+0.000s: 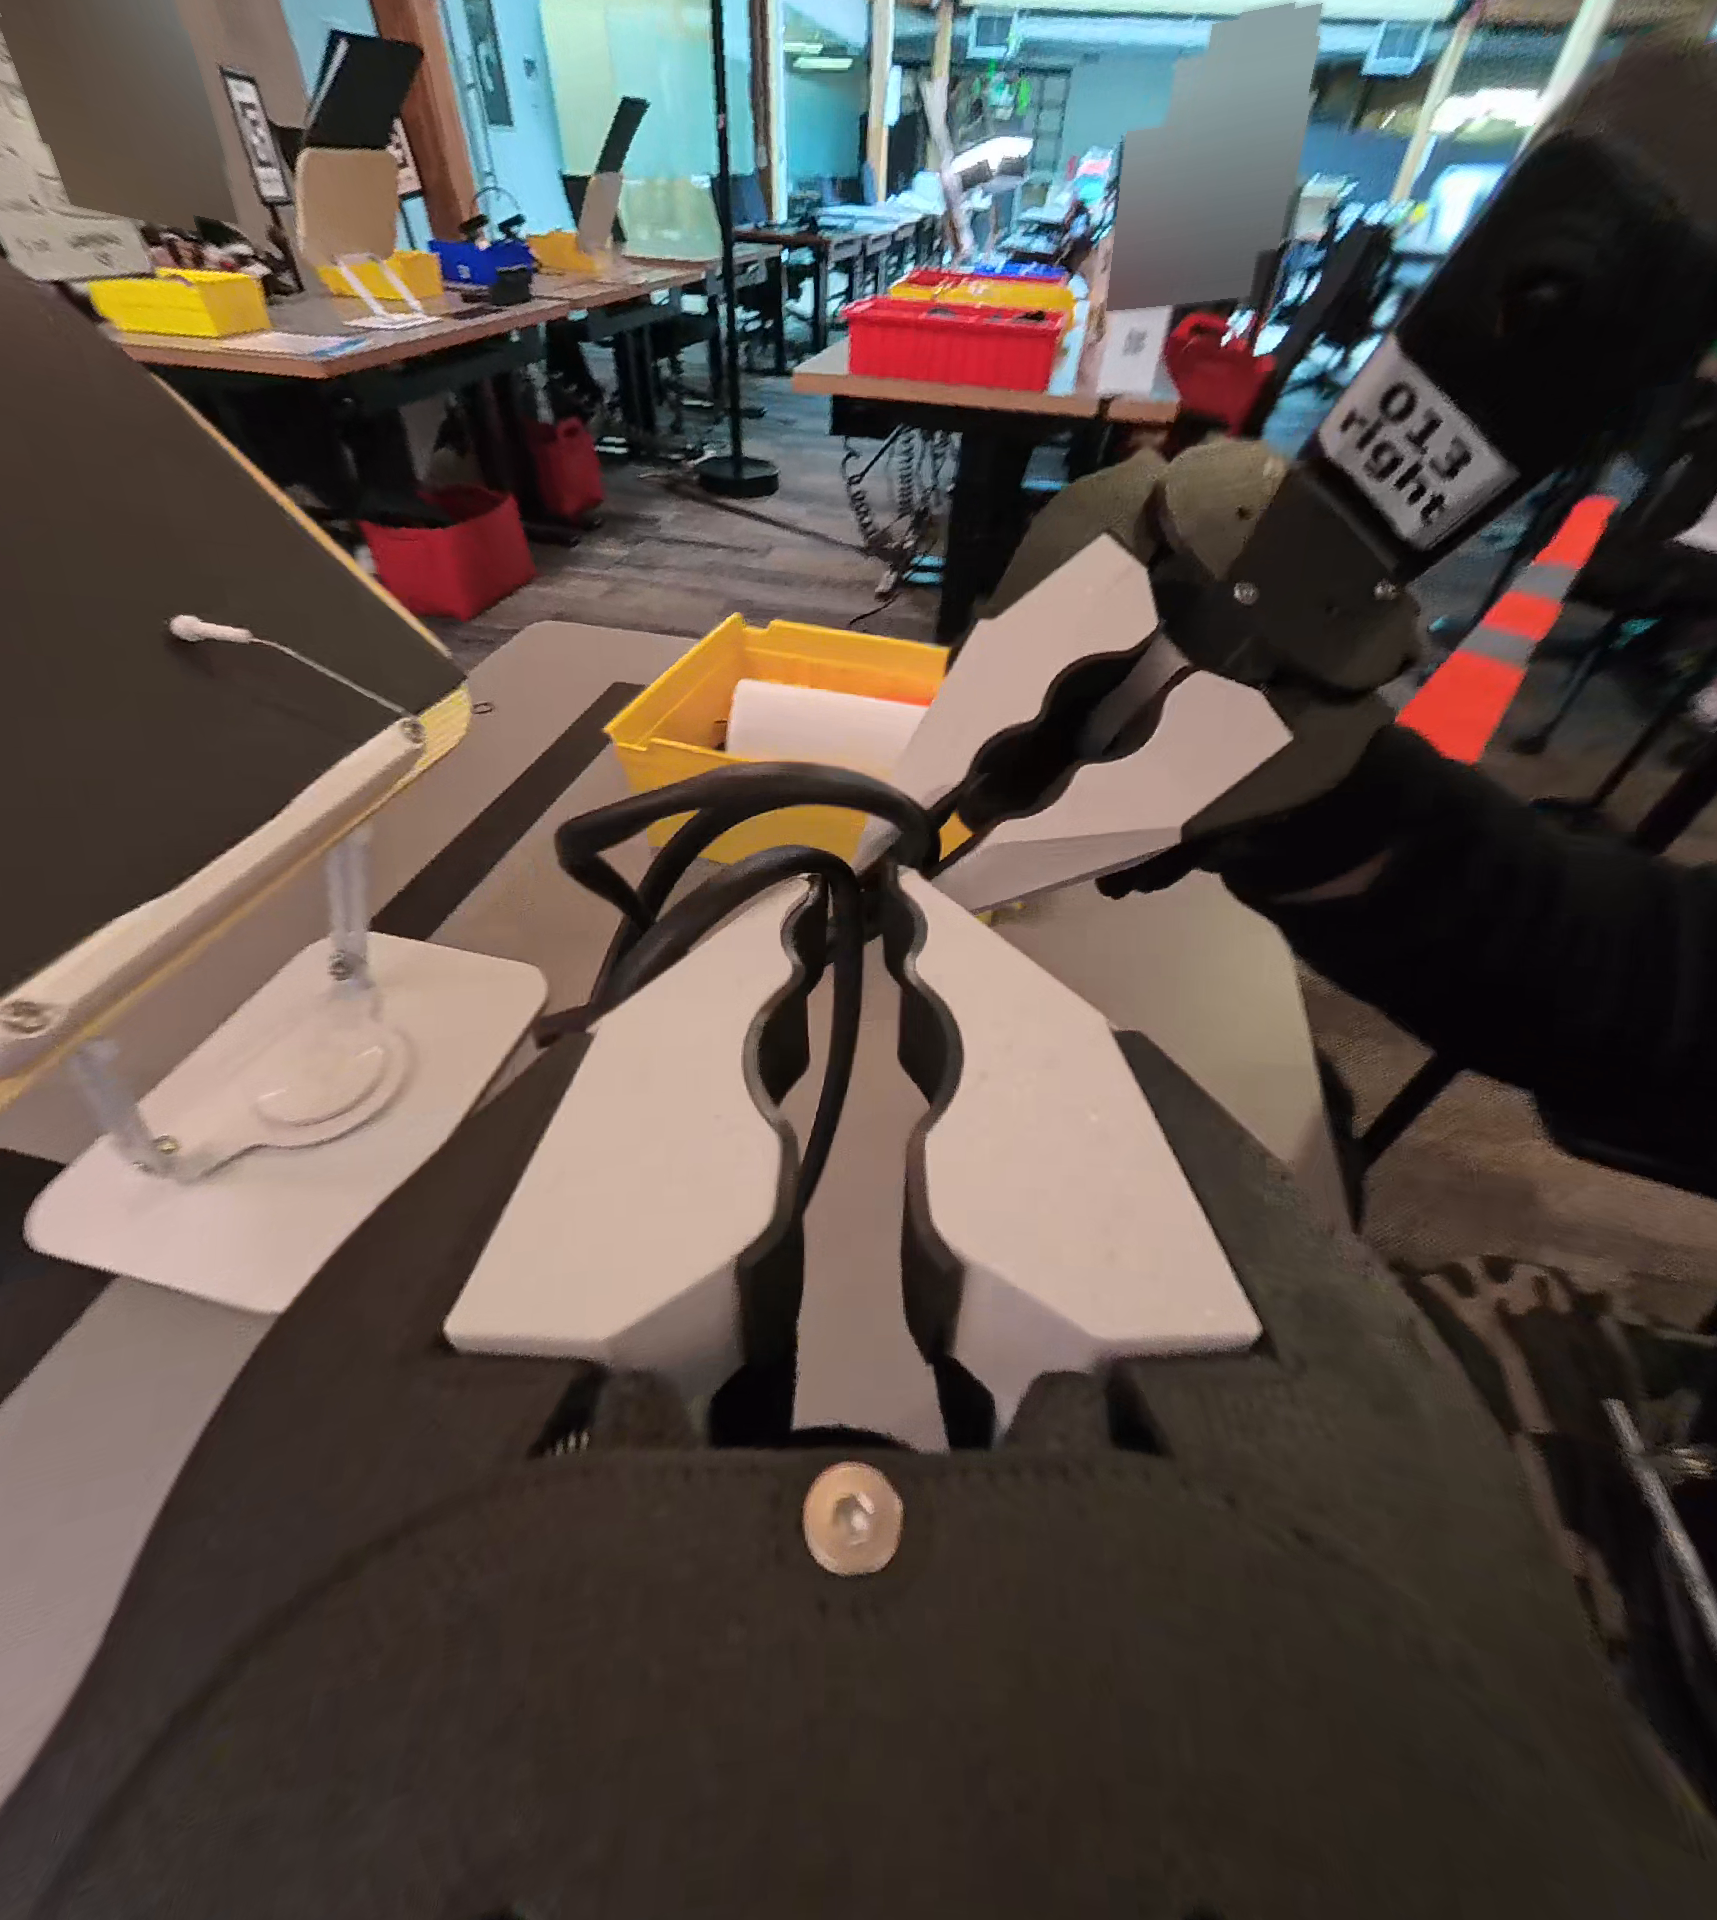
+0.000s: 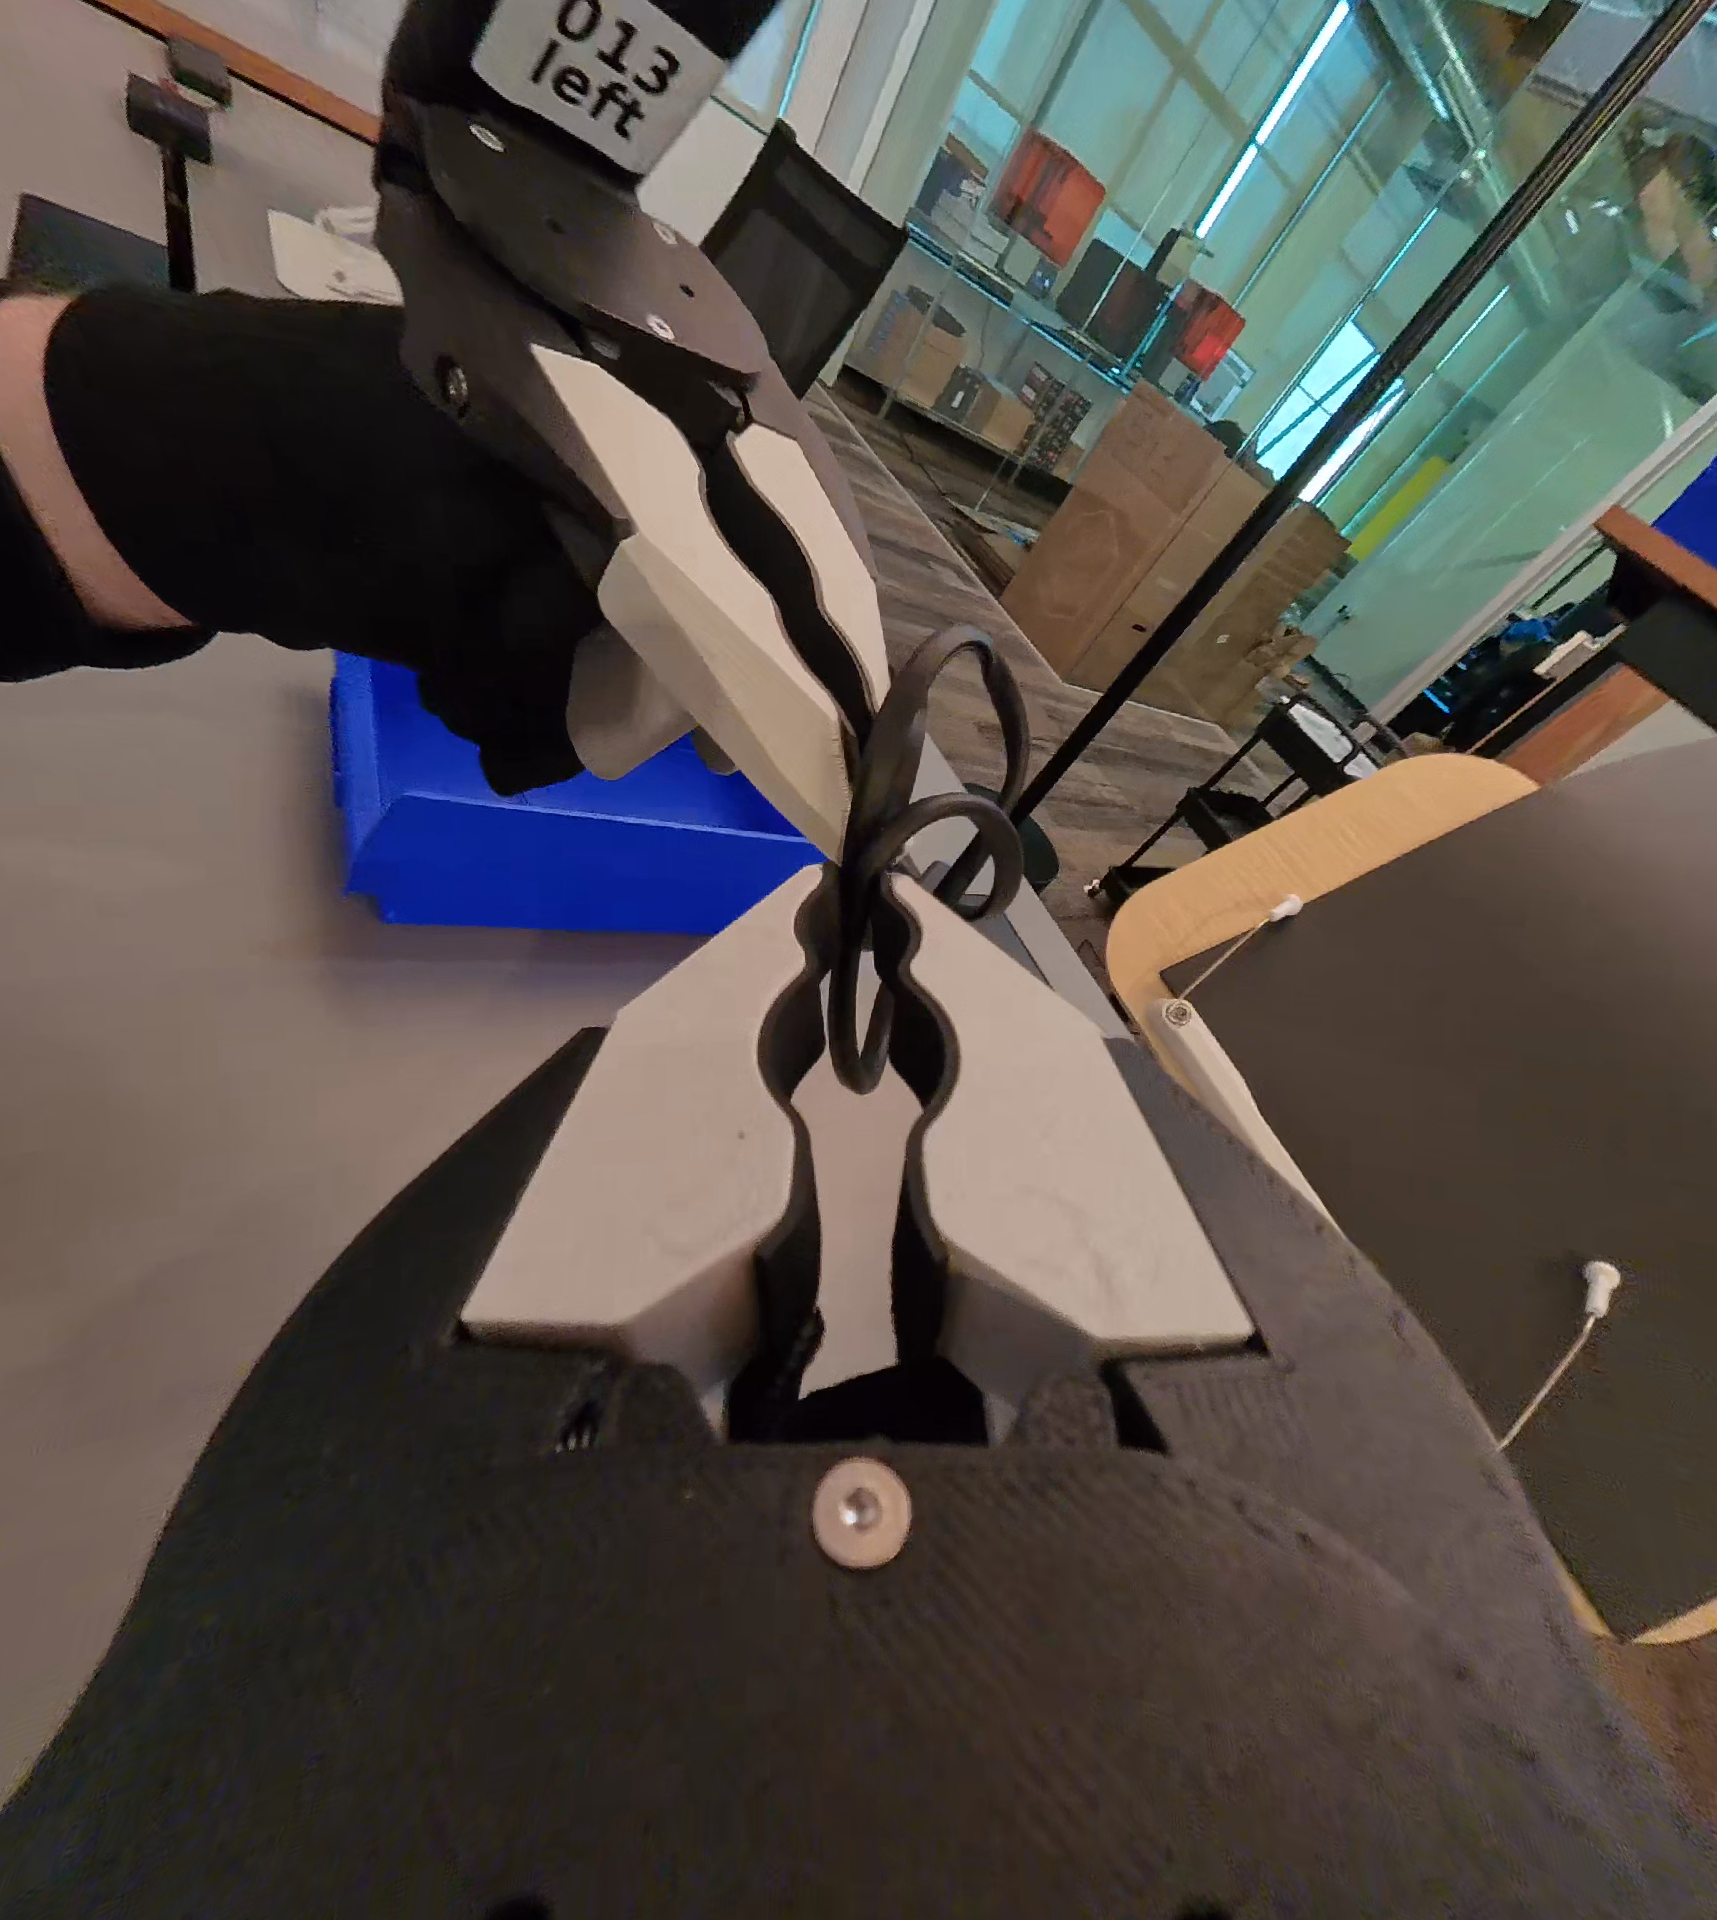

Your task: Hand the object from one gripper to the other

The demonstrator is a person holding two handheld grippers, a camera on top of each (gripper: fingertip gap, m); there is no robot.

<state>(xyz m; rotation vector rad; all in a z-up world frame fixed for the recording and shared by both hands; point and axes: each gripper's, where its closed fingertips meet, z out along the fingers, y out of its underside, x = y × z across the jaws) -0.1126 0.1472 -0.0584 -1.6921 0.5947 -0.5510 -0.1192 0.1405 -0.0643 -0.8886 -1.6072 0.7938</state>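
A looped black cable (image 1: 729, 800) hangs in the air between both grippers above the grey table (image 1: 1145, 987). My left gripper (image 1: 849, 883) is shut on the cable, and a strand runs down between its white fingers (image 1: 646, 1143). My right gripper (image 1: 921, 821) comes in from the upper right, held by a black-gloved hand (image 1: 1456, 935), and is shut on the same bundle just beyond. In the right wrist view the right gripper (image 2: 859, 894) pinches the cable loops (image 2: 968, 821), and the left gripper (image 2: 849, 769) grips them from the upper left. The two sets of tips nearly touch.
A yellow bin (image 1: 688, 727) holding a white roll (image 1: 823, 717) stands just behind the grippers. A blue bin (image 2: 563, 842) lies on the table (image 2: 106, 935). A tilted black board (image 1: 106, 520) on a white stand (image 1: 314, 1091) is at the left. It also shows in the right wrist view (image 2: 1508, 1143). My two grippers' fingertips are within a few centimetres of each other.
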